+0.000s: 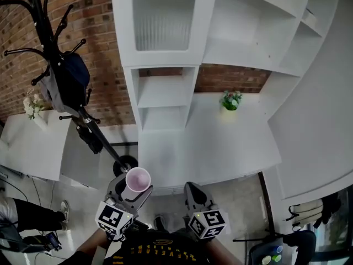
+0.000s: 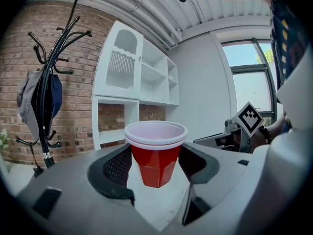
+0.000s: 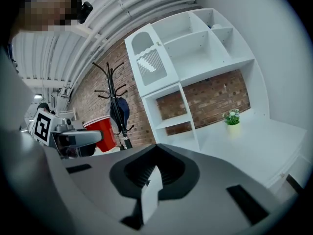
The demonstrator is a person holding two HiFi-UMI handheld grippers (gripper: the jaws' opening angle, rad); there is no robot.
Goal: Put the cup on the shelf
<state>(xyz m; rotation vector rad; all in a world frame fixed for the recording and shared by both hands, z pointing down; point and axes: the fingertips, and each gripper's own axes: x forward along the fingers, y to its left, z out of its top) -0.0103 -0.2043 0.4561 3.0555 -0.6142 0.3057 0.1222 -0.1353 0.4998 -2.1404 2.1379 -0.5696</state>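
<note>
A red plastic cup (image 2: 156, 153) with a white inside stands upright between the jaws of my left gripper (image 2: 155, 166), which is shut on its sides. The head view shows the cup (image 1: 137, 180) from above at the lower left, in front of the white desk (image 1: 220, 148), with the left gripper (image 1: 128, 193) under it. The white shelf unit (image 1: 165, 93) with open compartments rises at the back of the desk. My right gripper (image 1: 194, 195) is held beside the left one, shut and empty. In the right gripper view the cup (image 3: 101, 132) shows at the left.
A small potted plant (image 1: 230, 100) stands on the desk near the brick wall. A black coat rack (image 1: 66, 76) with a bag hanging on it stands left of the shelf. A lower white table (image 1: 33, 148) with flowers is at the far left.
</note>
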